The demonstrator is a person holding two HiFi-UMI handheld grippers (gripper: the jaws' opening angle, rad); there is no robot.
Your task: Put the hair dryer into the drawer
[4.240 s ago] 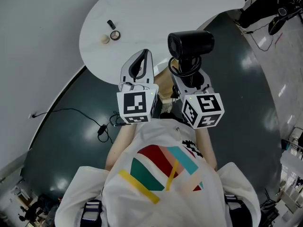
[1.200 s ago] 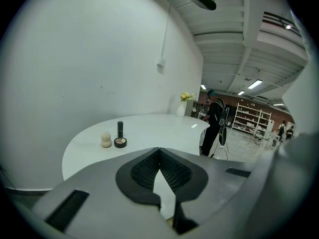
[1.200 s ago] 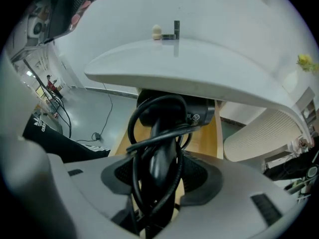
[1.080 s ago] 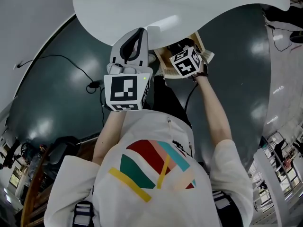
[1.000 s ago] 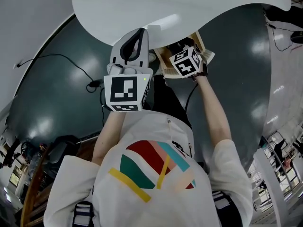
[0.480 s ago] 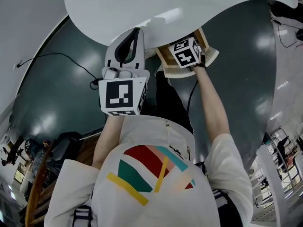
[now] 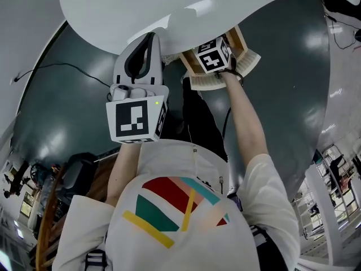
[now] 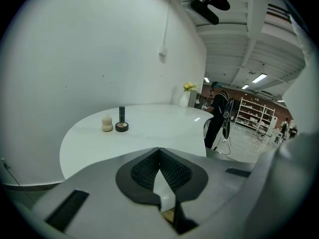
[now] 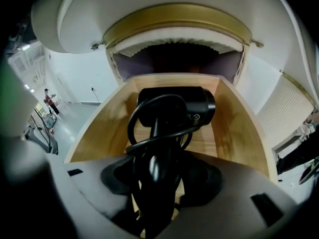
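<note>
Gripping hair dryer (image 9: pixel 174 108) with right gripper (image 9: pixel 159 180), apparently inside open drawer (image 9: pixel 99 128); left gripper (image 8: pixel 159 151) pinched shut, empty; release remaining.

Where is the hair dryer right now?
Right gripper view: the right gripper holds the hair dryer, head-first in the open wooden drawer.

Black hair dryer (image 9: pixel 178 107), cord looped round handle, barrel crosswise inside open light-wood drawer (image 9: pixel 233 129).
</note>
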